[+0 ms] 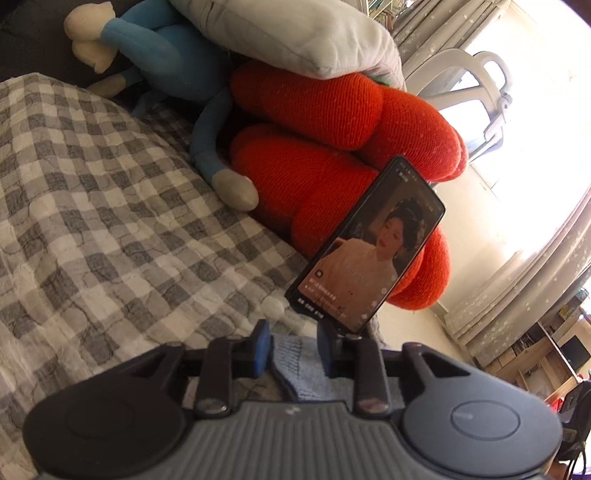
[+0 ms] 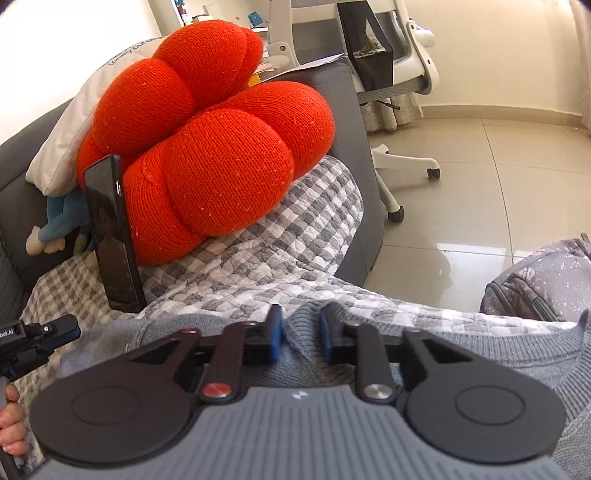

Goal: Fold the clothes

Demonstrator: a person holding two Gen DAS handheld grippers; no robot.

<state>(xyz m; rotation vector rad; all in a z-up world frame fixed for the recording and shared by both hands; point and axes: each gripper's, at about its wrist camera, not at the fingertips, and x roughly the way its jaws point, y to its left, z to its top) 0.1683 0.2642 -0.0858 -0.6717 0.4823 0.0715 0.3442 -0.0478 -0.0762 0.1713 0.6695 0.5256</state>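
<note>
A grey-blue knit sweater [image 2: 461, 354] lies on the checked quilt [image 2: 258, 266] of a sofa. My right gripper [image 2: 300, 332] sits over the sweater with a bunched ridge of knit between its blue pads; the jaws stand partly closed on it. My left gripper [image 1: 293, 349] has a fold of the same light blue knit [image 1: 295, 373] between its blue pads, jaws also narrowed on the cloth. The left gripper also shows at the left edge of the right wrist view [image 2: 44, 332], next to the sweater's end.
A phone [image 1: 365, 247] with a lit screen leans on a big orange knit cushion [image 2: 207, 147], close ahead of both grippers. A blue plush toy [image 1: 177, 74] and grey pillow [image 1: 295, 33] lie behind. An office chair [image 2: 399, 74] and tiled floor [image 2: 480, 177] lie right of the sofa.
</note>
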